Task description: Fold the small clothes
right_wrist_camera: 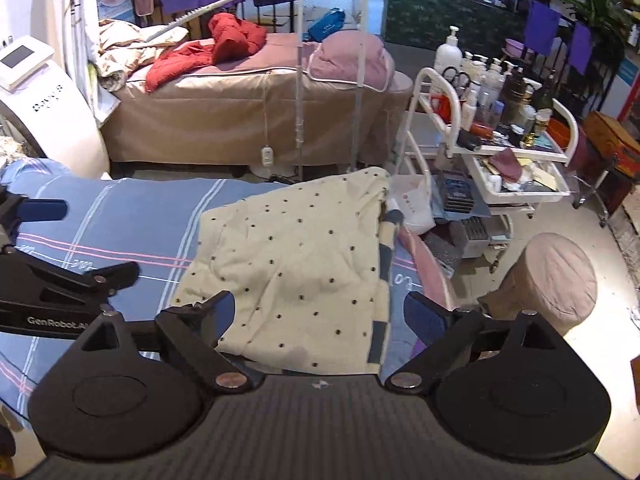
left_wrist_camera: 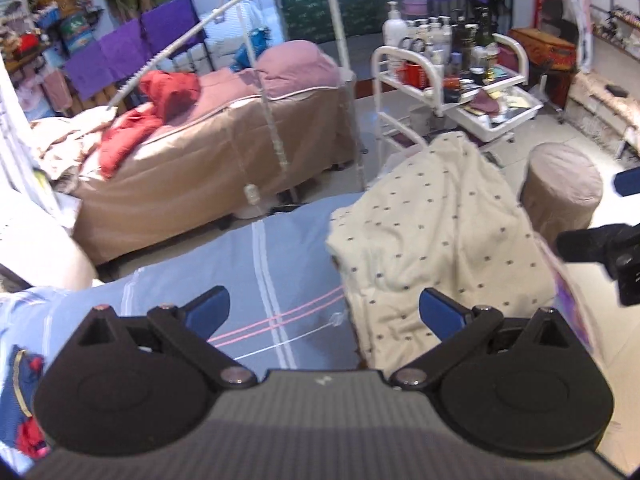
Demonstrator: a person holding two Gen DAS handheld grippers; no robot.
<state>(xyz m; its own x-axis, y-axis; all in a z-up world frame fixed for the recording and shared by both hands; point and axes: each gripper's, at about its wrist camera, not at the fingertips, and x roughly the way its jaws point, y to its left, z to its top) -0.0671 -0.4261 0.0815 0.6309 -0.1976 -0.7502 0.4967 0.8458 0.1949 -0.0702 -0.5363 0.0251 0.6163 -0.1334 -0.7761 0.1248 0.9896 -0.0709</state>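
Standing over the blue-grey striped bedsheet (left_wrist_camera: pixel 248 264) with its pink and white lines, both claws hang spread as wide as they go, and neither has hold of anything. On the left, the left gripper (left_wrist_camera: pixel 324 312) hovers with its blue-padded fingers (left_wrist_camera: pixel 208 308) well apart over bare sheet, its right finger above the near edge of the cloth without touching it. Just to the right of it lies the cream garment dotted with small dark specks (right_wrist_camera: pixel 304 264), loosely folded and rumpled, spread on the right part of the bed with its far edge draped over the corner. A dark blue-grey trim runs down its right side. The right gripper (right_wrist_camera: pixel 320 314) hangs above the garment's near end, jaws gaping, the cloth showing between them but free of the pads. Further right, on the pale floor, stands a round beige fabric-covered stool (right_wrist_camera: pixel 552 280), and behind it a white wheeled cart crowded with bottles (right_wrist_camera: pixel 492 120).
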